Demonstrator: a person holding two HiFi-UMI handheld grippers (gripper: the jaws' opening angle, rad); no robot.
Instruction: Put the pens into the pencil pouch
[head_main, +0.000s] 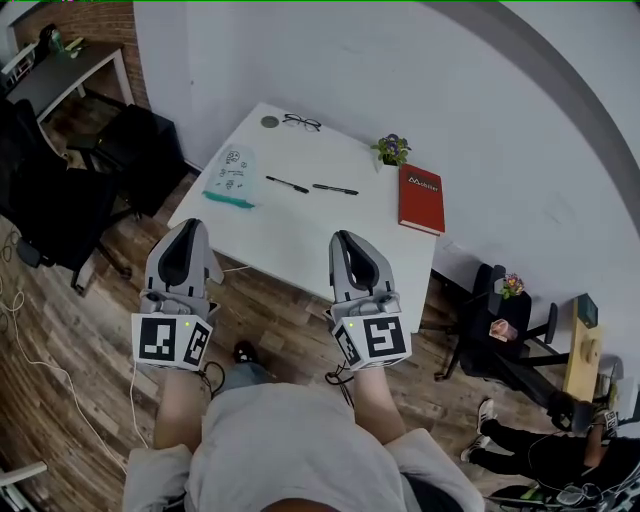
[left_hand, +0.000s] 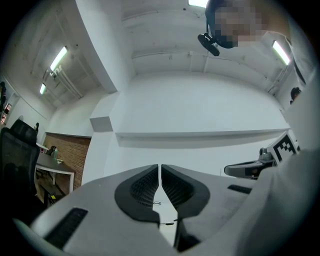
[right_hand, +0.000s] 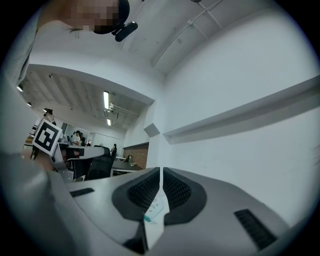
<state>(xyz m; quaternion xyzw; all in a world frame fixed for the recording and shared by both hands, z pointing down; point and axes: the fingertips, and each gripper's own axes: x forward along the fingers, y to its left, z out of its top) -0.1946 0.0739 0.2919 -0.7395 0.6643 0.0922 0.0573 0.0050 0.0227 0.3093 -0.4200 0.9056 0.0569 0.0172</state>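
Two black pens (head_main: 287, 184) (head_main: 334, 189) lie side by side near the middle of the white table (head_main: 290, 235). To their left lies the pencil pouch (head_main: 231, 177), pale with a teal edge. My left gripper (head_main: 187, 234) and right gripper (head_main: 349, 244) hover over the floor short of the table's near edge, well away from the pens, both shut and empty. In the left gripper view the jaws (left_hand: 160, 172) meet with only a thin slit between them. The right gripper view shows its jaws (right_hand: 161, 177) pressed together, with the pouch (right_hand: 154, 214) far off below them.
On the table also lie black glasses (head_main: 301, 122), a small grey disc (head_main: 269, 122), a potted plant (head_main: 392, 150) and a red notebook (head_main: 421, 198). Black office chairs stand left (head_main: 50, 200) and right (head_main: 500, 330) of it. A white cable (head_main: 40, 350) trails over the wooden floor.
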